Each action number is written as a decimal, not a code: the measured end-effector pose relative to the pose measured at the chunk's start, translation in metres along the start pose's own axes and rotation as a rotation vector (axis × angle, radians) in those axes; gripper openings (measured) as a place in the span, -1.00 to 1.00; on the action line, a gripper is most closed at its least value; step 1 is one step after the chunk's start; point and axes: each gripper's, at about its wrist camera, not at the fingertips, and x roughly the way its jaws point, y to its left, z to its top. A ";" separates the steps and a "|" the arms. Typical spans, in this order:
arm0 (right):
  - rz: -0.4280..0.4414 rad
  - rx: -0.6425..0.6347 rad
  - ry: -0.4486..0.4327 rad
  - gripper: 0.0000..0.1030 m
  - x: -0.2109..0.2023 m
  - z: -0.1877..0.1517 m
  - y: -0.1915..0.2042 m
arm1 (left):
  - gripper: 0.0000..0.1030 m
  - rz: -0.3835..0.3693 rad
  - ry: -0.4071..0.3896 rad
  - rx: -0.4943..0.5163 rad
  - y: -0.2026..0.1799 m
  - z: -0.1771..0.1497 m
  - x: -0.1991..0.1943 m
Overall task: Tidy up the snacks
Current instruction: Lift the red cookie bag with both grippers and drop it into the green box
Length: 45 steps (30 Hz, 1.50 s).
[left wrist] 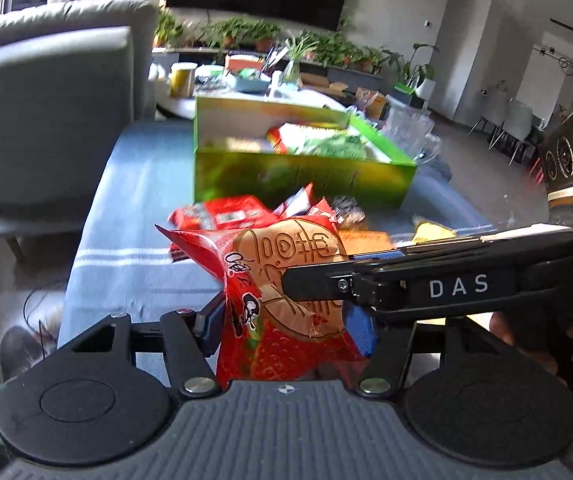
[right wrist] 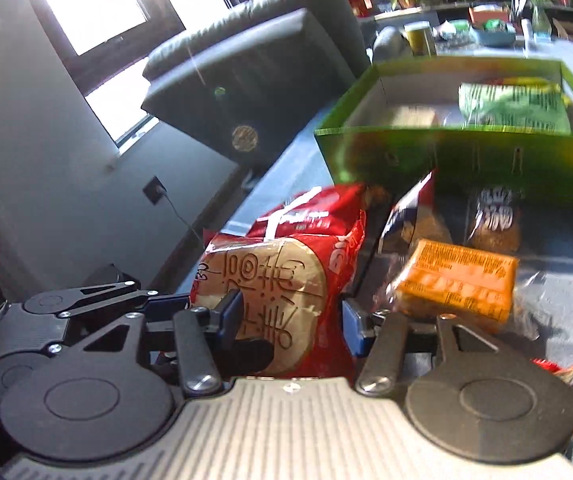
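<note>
The red snack packet is showing a tan round biscuit print with brown characters. The box is gleaming bright green outside, pale inside, holding a green-and-white bag. An orange packet is carrying fine dark print. The bench cloth is showing blue with white stripes. Blue pads are lining black gripper fingers.

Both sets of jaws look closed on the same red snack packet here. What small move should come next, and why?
Probably one gripper should let go. The left gripper and right gripper both pinch the red snack packet held above the blue cloth. The green box, open with a green bag already inside, sits just ahead, so a single grip could carry the packet forward into it.
</note>
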 end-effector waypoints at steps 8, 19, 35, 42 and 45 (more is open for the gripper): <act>-0.003 -0.004 -0.134 0.04 -0.039 0.013 -0.011 | 0.11 -0.014 -0.076 0.088 -0.030 0.036 0.006; -0.093 0.021 -0.298 0.04 -0.065 0.057 -0.058 | 0.11 -0.063 -0.134 0.189 -0.069 0.101 0.056; -0.132 0.058 -0.393 0.04 -0.047 0.112 -0.143 | 0.12 -0.026 -0.127 0.264 -0.088 0.151 0.145; -0.161 0.037 -0.425 0.04 -0.028 0.113 -0.167 | 0.12 0.057 -0.089 0.282 -0.076 0.137 0.182; -0.230 0.042 -0.443 0.04 -0.027 0.106 -0.175 | 0.13 0.052 -0.080 0.271 -0.070 0.129 0.177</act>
